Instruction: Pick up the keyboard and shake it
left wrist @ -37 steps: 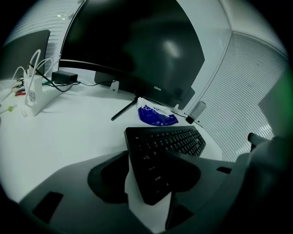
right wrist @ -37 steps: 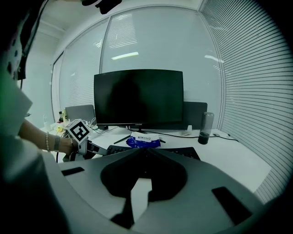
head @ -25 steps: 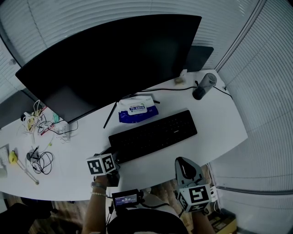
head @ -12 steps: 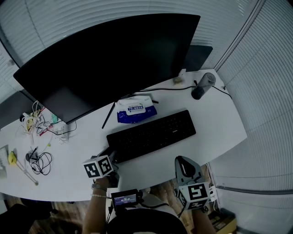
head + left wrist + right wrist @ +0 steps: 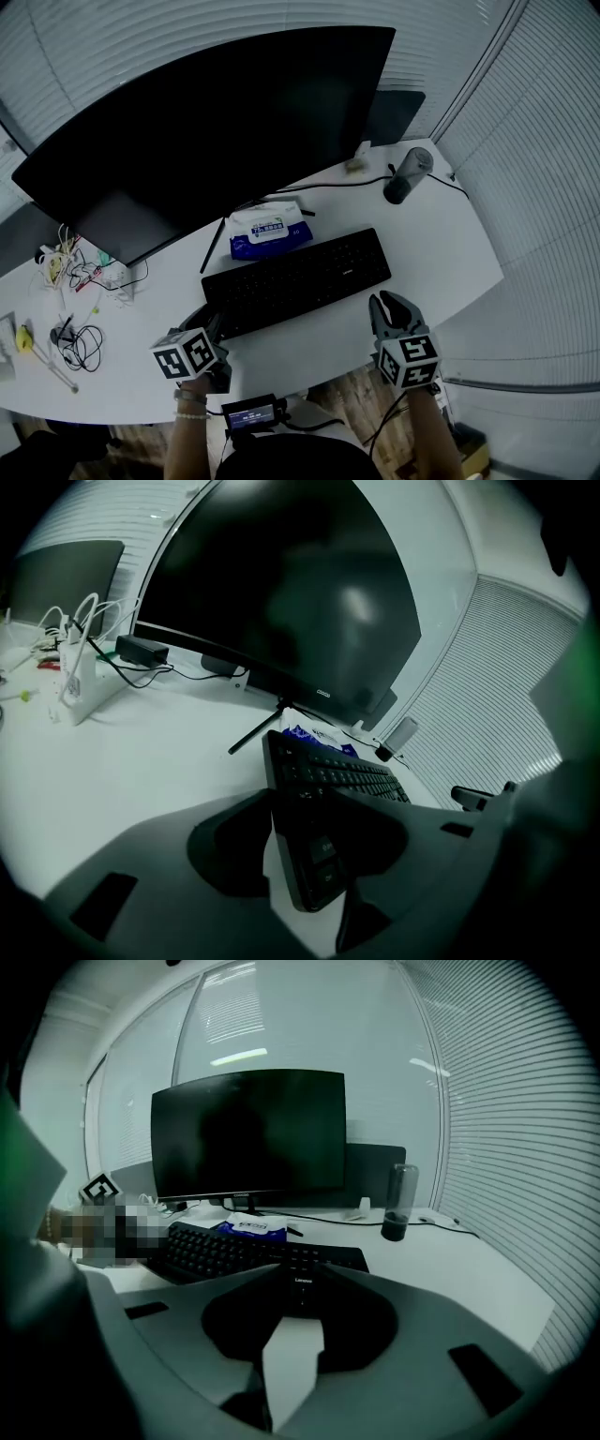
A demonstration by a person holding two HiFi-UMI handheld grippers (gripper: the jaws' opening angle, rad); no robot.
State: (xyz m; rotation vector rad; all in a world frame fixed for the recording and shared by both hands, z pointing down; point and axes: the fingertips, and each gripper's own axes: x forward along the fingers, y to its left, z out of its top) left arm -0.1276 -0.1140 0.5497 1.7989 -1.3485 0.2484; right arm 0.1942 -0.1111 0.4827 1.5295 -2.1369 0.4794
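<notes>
The black keyboard [image 5: 298,281] lies slantwise on the white desk [image 5: 450,253] in front of the monitor. Its left end sits between the jaws of my left gripper [image 5: 214,325], whose jaws have just been closing on it. In the left gripper view that end [image 5: 314,855] is clamped and tilted up off the desk. My right gripper [image 5: 384,305] is shut and empty at the keyboard's near right corner. In the right gripper view its joined tips [image 5: 300,1277] point at the keyboard's front edge [image 5: 309,1258], with the far left of the keyboard raised.
A large dark monitor [image 5: 216,122] stands behind the keyboard, with a blue wipes pack [image 5: 270,230] at its foot. A dark tumbler [image 5: 408,175] and a cable stand at the back right. Tangled cables [image 5: 73,336] and a power strip [image 5: 114,277] lie at the left.
My left gripper has lifted a little with the keyboard's left end. My right gripper has moved forward from below the desk edge to the keyboard's near right corner.
</notes>
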